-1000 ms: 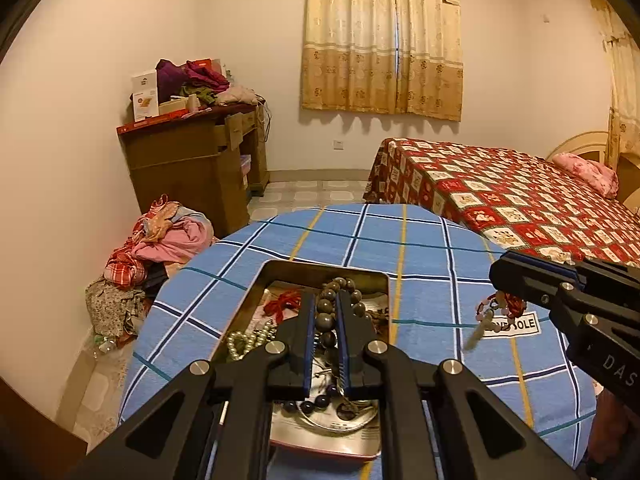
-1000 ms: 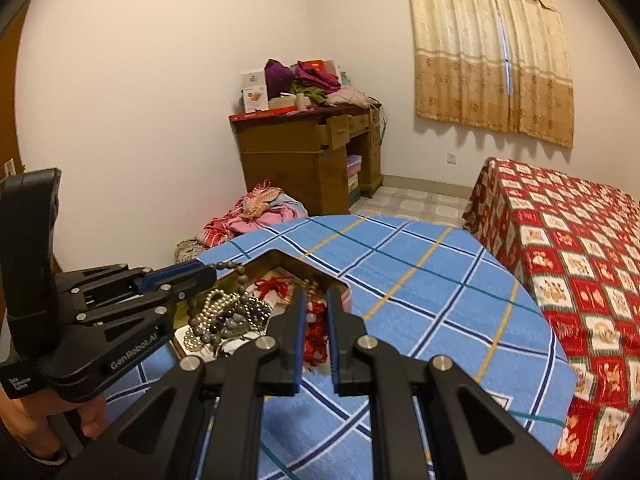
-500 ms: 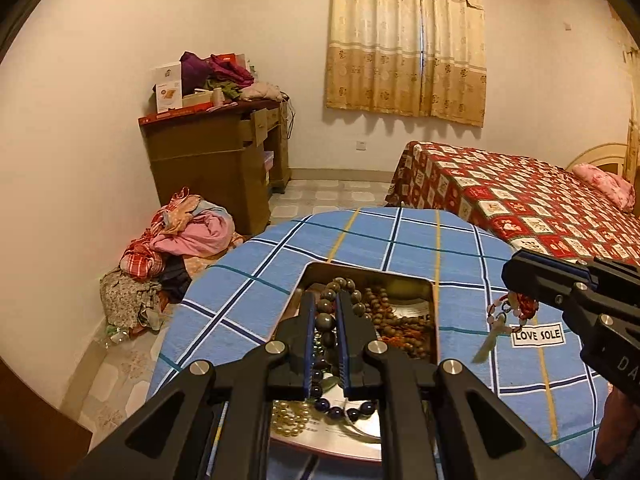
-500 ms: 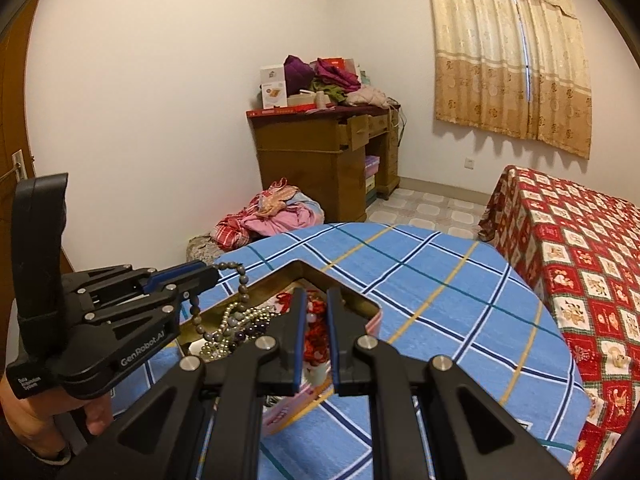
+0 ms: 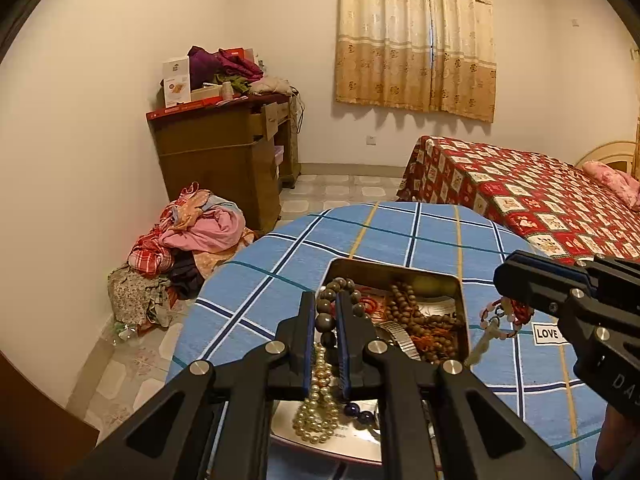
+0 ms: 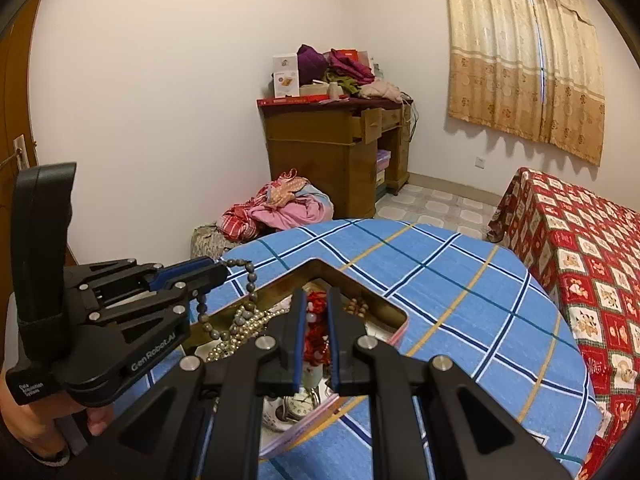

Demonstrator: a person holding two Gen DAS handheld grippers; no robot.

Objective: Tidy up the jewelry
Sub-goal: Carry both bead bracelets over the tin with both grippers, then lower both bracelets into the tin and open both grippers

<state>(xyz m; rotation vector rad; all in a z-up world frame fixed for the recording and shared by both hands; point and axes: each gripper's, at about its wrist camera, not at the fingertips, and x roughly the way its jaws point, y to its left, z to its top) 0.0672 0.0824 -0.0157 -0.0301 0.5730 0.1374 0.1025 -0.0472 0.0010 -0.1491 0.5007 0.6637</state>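
The left gripper (image 5: 325, 322) is clamped on a string of dark beads (image 5: 325, 323) hanging over the open tin (image 5: 463, 312) near the table's (image 5: 280, 300) front edge; the right gripper (image 6: 317, 320) pinches a red bracelet (image 6: 316, 340), its jaws nearly closed, above the tin's right side.

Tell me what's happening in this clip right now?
A person holds a gripper in each hand over a blue checked tablecloth. The left gripper is shut on a string of large dark round beads, lifted above the open metal tin of jewelry. The right gripper is shut on a red beaded bracelet with a pale pendant, held beside the tin.
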